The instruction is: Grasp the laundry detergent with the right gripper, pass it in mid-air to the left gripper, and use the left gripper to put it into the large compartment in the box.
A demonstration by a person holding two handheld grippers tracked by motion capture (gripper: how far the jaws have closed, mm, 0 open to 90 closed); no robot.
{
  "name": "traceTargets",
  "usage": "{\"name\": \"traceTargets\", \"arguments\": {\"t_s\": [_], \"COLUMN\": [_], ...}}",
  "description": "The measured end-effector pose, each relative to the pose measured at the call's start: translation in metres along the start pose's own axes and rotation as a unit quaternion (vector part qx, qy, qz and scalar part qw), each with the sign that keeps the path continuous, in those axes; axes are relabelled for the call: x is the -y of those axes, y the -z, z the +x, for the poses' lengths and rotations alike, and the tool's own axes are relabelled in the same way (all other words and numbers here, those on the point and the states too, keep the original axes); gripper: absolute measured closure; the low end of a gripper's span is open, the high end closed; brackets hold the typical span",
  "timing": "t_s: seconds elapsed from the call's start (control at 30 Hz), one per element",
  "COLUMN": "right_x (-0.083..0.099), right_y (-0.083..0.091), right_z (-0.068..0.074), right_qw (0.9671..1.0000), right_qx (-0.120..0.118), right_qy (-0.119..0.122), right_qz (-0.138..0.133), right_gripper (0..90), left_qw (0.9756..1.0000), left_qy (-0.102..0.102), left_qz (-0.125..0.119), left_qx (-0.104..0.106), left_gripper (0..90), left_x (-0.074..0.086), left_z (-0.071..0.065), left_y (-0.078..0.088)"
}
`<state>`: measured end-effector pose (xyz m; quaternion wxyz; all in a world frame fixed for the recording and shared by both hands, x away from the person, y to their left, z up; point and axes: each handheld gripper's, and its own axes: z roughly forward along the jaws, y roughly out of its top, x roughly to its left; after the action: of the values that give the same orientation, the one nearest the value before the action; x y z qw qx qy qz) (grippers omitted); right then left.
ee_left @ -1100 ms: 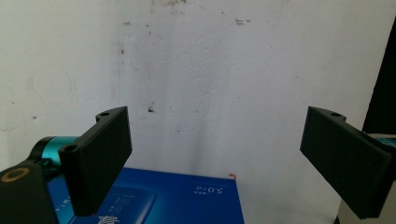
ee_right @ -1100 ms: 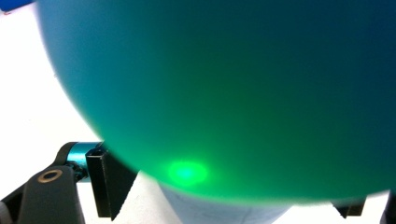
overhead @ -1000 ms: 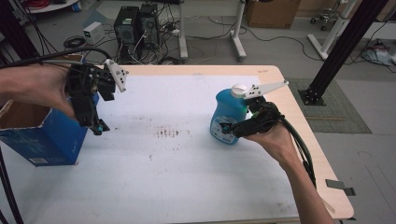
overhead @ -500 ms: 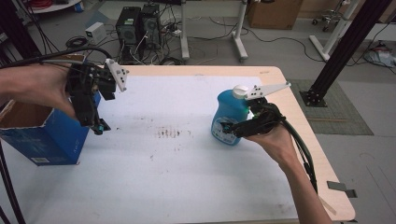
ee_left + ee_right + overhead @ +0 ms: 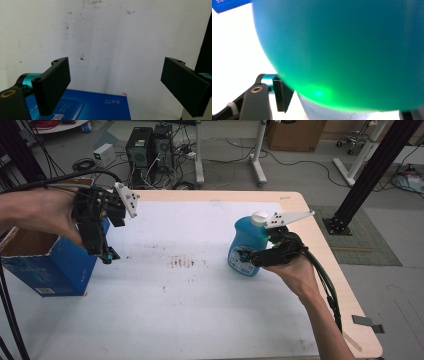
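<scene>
Since the earlier frame, right gripper (image 5: 248,258) jaws have been closing around the blue bottle (image 5: 246,242), which stands between them, pressed. Left gripper (image 5: 106,255) hangs wide open beside the blue box (image 5: 45,270).

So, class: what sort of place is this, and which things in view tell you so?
Probably a lab or workshop: computer towers with tangled cables sit on the floor behind the table, beside black metal framing.

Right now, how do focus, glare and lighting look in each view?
High view: evenly lit, sharp, soft shadows on the table. Left gripper view: jaws crisp, faint shadows. Right gripper view: blue bottle too close, blurred, with a green glare spot; table blown out white.
</scene>
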<state>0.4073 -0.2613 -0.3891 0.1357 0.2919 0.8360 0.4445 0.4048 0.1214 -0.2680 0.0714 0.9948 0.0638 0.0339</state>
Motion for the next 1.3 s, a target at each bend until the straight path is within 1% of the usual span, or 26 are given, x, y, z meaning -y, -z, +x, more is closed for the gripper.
{"name": "traceTargets", "arguments": {"t_s": [0.13, 0.27, 0.57, 0.77, 0.87, 0.9, 1.0, 1.27, 1.3], "right_x": [-0.0002, -0.0003, -0.0003, -0.0007, -0.0006, -0.0007, -0.0002, 0.0003, 0.0004], "right_y": [0.0012, 0.0010, -0.0006, -0.0003, -0.0002, -0.0001, -0.0002, 0.0003, 0.0005], "right_z": [-0.0006, -0.0004, 0.0006, 0.0011, 0.0009, 0.0009, 0.0002, 0.0017, 0.0023], "right_qw": [1.0000, 1.0000, 1.0000, 0.9999, 0.9999, 0.9999, 0.9999, 0.9998, 0.9998], "right_qx": [-0.001, -0.001, -0.004, 0.001, 0.004, 0.006, 0.008, 0.011, 0.012], "right_qy": [0.000, 0.001, -0.001, -0.003, -0.002, 0.000, 0.002, 0.008, 0.008], "right_qz": [-0.005, -0.008, -0.007, -0.010, -0.012, -0.011, -0.013, -0.014, -0.015], "right_gripper": [32.3, 33.0, 35.6, 37.1, 39.6, 41.7, 43.5, 46.0, 46.5], "left_qw": [1.0000, 1.0000, 1.0000, 1.0000, 1.0000, 1.0000, 1.0000, 1.0000, 1.0000], "left_qy": [0.001, 0.001, 0.000, -0.002, -0.002, -0.003, -0.003, 0.001, 0.001], "left_qz": [-0.001, -0.003, -0.001, -0.001, -0.001, 0.000, -0.001, -0.005, -0.008], "left_qx": [-0.001, -0.002, -0.003, -0.005, -0.006, -0.006, -0.006, -0.005, -0.004], "left_gripper": [9.0, 9.0, 9.0, 9.0, 9.0, 9.0, 9.0, 9.0, 9.0], "left_x": [0.0003, 0.0001, 0.0003, -0.0005, -0.0005, -0.0005, -0.0004, 0.0006, 0.0004], "left_z": [-0.0001, -0.0005, -0.0009, -0.0009, -0.0009, -0.0010, -0.0012, -0.0021, -0.0022], "left_y": [0.0003, 0.0004, 0.0012, 0.0012, 0.0010, 0.0010, 0.0009, 0.0021, 0.0030]}}
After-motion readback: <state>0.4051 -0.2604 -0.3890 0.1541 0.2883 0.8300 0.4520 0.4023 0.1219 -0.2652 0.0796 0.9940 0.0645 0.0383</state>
